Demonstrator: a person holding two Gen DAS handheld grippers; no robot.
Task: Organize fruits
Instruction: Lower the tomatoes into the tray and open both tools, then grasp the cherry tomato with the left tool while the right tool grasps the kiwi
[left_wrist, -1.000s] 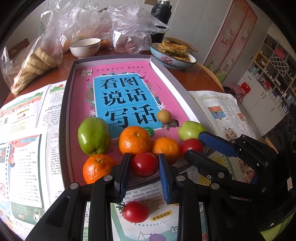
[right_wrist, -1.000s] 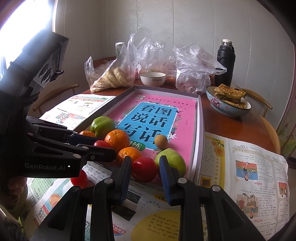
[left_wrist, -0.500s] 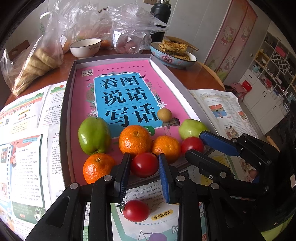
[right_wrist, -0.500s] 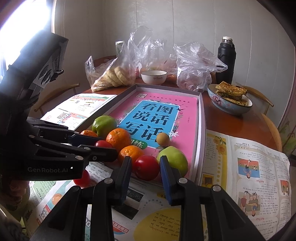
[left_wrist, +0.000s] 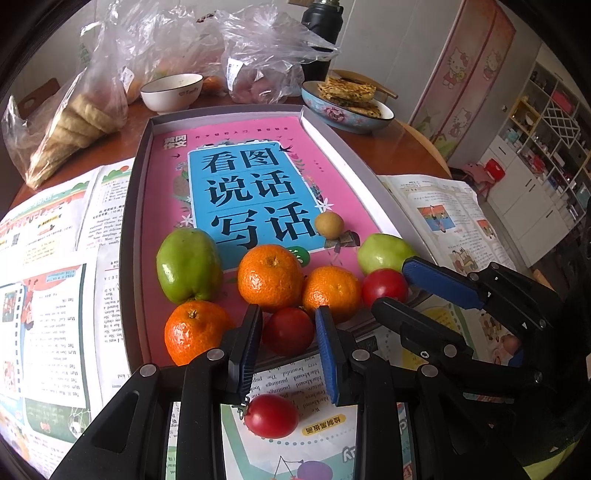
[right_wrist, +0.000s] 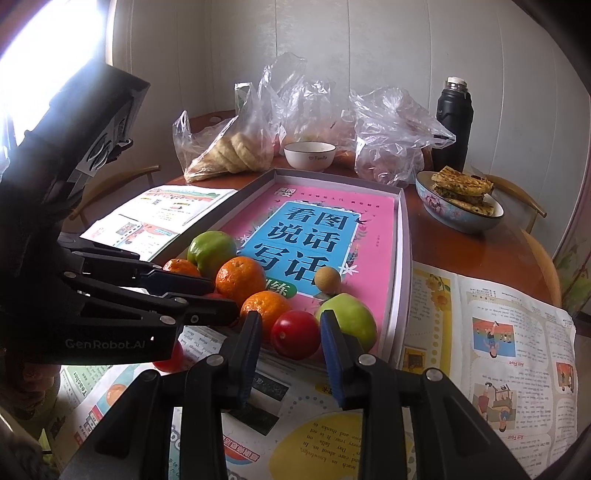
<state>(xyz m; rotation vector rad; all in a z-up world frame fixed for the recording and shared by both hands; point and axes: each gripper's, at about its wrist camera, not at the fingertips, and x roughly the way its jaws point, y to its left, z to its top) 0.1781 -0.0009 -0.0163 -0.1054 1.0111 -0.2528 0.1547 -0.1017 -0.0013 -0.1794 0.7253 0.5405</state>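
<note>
A grey tray (left_wrist: 127, 236) lined with a pink book holds three oranges (left_wrist: 271, 277), two green apples (left_wrist: 188, 264) and a small brown fruit (left_wrist: 328, 225). At the tray's near edge my left gripper (left_wrist: 288, 309) is shut on a red tomato (left_wrist: 288, 332). To its right, a second tomato (right_wrist: 295, 334) rests by the right-hand apple (right_wrist: 349, 321) between the jaws of my right gripper (right_wrist: 291, 315). One pad touches it and a thin gap shows at the other. A third tomato (left_wrist: 271, 415) lies on the printed paper below the left gripper.
Printed paper sheets (left_wrist: 55, 258) flank the tray on the round wooden table (right_wrist: 480, 251). Behind it stand a white bowl (left_wrist: 171, 92), plastic bags of food (left_wrist: 74, 122), a black flask (right_wrist: 452, 122) and a blue bowl of flatbread (right_wrist: 461, 203). Shelves stand at the far right.
Both hands have stayed put. A thin gap has opened between the right gripper's left pad and its tomato.
</note>
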